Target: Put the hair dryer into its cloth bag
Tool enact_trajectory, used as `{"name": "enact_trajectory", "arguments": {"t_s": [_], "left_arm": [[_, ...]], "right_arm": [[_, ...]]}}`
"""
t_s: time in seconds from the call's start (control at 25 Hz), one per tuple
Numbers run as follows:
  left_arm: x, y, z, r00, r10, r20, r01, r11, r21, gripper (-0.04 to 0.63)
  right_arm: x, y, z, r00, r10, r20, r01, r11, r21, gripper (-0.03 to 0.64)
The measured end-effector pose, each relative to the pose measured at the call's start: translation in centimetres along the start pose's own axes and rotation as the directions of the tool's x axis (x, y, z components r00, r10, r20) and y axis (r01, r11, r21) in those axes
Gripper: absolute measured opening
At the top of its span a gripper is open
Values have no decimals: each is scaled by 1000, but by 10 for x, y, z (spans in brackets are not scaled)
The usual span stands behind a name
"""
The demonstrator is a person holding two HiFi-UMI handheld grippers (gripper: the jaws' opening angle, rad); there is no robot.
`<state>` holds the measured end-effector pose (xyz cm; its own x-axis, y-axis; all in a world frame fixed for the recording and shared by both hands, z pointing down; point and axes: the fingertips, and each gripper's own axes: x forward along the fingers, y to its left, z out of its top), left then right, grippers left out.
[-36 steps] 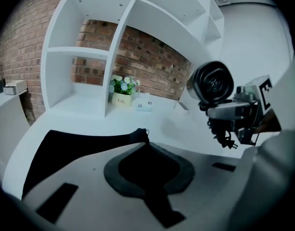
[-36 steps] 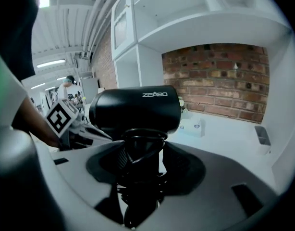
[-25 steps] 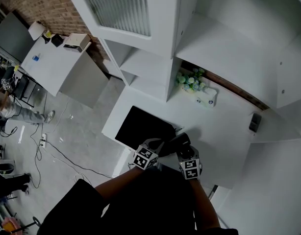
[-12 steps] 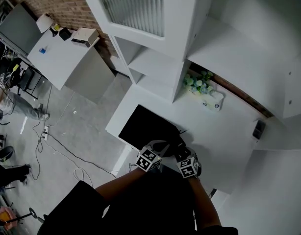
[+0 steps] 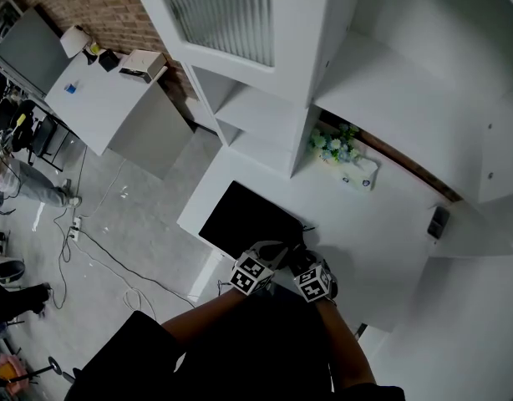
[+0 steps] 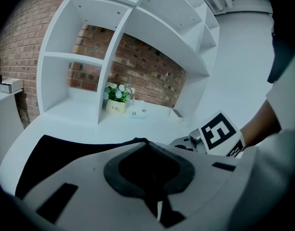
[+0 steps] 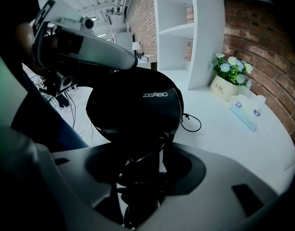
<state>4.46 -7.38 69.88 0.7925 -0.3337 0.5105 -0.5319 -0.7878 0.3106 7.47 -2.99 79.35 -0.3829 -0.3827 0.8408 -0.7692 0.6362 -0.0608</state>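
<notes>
A black short-sleeved top [image 5: 248, 349] is worn. The left gripper [image 5: 273, 247] and, just beside it, the right gripper [image 5: 297, 256] are each fitted with a cube [image 5: 250, 274] of black-and-white square markers. Pale grey shells with dark oval recesses are noted.

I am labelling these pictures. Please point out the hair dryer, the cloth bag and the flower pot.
hair dryer [image 7: 140, 174]: right gripper view, its cord-wrapped part.
cloth bag [image 5: 242, 217]: head view, middle of the black cloth.
flower pot [image 6: 116, 108]: left gripper view, the white pot's front.
</notes>
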Motion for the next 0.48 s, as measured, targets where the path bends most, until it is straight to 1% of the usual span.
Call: {"name": "enact_trajectory", "arguments": {"t_s": [0.2,0.32,0.48], "left_arm": [[0,-6,3,999,-34,0,34,999,3,32],[1,-10,-2,999,-47,-12,47,999,3,32],[2,-13,-9,998,-55,-27,55,998,2,32]], "right_arm": [[7,-4,-1,1000,10,-23,-10,1000,11,244],[11,-8,-4,998,21,-57,-24,999,-46,244],[20,-12,-17,991,29,-132,-44,993,-112,245]]}}
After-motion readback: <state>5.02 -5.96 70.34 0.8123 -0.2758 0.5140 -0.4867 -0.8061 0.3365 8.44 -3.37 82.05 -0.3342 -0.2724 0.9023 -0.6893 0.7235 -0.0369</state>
